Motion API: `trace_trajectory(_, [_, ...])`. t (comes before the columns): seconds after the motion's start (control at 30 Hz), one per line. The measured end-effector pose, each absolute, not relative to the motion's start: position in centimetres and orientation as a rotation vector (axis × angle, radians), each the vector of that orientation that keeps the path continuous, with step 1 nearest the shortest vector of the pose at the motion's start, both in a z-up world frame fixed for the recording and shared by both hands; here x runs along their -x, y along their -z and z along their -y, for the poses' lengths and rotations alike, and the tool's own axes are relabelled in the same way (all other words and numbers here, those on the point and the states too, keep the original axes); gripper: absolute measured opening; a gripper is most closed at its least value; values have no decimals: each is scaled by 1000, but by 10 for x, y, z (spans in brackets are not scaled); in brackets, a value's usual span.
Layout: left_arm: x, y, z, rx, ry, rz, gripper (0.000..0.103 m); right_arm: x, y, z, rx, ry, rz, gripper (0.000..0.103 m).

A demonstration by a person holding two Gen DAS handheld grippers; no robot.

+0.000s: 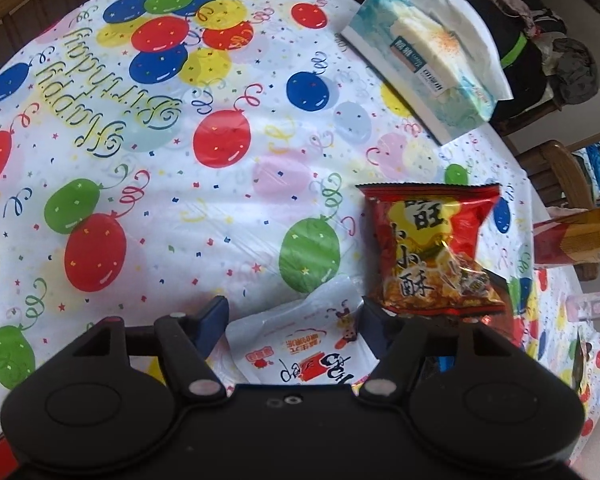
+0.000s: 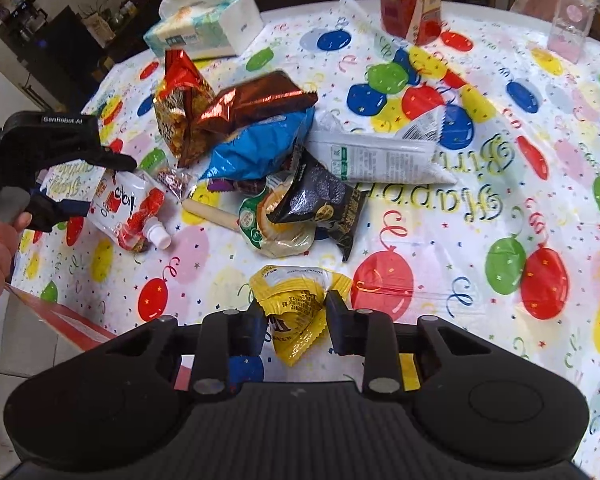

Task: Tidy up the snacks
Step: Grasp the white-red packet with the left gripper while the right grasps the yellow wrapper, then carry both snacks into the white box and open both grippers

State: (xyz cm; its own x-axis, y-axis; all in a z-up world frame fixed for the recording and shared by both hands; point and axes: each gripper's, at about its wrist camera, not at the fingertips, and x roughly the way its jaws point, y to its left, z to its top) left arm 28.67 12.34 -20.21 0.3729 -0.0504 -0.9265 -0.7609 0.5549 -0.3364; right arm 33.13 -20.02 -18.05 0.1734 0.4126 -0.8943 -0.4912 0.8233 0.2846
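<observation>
The lower part of each view is blocked by the black body of its own hand-held gripper. In the left wrist view the white pouch (image 1: 296, 344) is partly hidden between the spread fingers of the left hand-held gripper (image 1: 292, 320); whether it is gripped cannot be told. The same pouch is seen in the right wrist view lying at the left gripper's tips, its white cap (image 2: 159, 235) pointing away. A red snack bag (image 1: 432, 248) stands just beside the right finger, overlapping it. The right hand-held gripper (image 2: 296, 320) is clenched on a yellow packet (image 2: 296, 304), crumpled between the pads, near the worktop (image 2: 460, 220) edge. Beyond it a heap of snacks (image 2: 260, 152) is piled, its lower items covered. A tissue pack (image 2: 208, 24) lies behind the heap, and a carton (image 2: 412, 0) and a clear box (image 2: 572, 12) are cut off at the top. Open cloth is left to the right of the heap.
</observation>
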Motion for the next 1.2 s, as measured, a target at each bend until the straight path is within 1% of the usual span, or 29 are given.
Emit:
trace_trajectory(0.43, [-264,145,-114,816,-415,-1035,68,-302,121,216,36,-630,-1138,30])
trace_trajectory(0.8, [-223,99,-99,706,-251,-1048,68,-254,79,210,33,-658,-1079,30])
trace_trajectory(1.0, [-194,80,-90,631,-162,-1054,68,-226,69,202,40,-680,-1066,30])
trace_trajectory(1.2, [-168,78,-74,510,-82,-1109,68,-199,72,188,64,-713,-1092,30])
